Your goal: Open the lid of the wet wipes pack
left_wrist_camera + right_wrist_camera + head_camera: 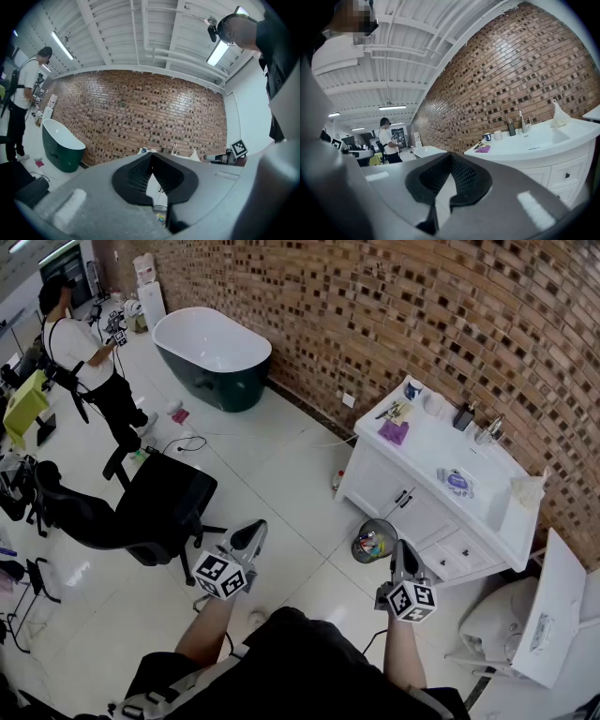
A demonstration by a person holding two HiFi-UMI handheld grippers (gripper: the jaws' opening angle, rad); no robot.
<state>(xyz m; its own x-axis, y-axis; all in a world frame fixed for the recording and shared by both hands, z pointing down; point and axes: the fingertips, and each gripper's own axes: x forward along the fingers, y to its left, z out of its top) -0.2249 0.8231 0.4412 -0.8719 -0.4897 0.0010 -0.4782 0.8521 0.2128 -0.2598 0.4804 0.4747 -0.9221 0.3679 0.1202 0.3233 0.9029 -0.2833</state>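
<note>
"Where was the wipes pack (457,482)?"
"Flat on the smooth white top of the vanity (431,442)."
"Any containers?"
"A round bin (373,542) at the vanity's front held colourful litter. Well left of the vanity stood a glossy oval tub (214,357), dark green outside, white inside."
"The grippers?"
"The left gripper (253,529) and right gripper (403,547) had ribbed black jaws pressed together, holding nothing, apart from the vanity."

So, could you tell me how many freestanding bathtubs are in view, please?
1: the dark-green, white-lined oval bathtub stands on the white floor beside the brick wall, right of the standing person in a white shirt. No other shows.
</note>
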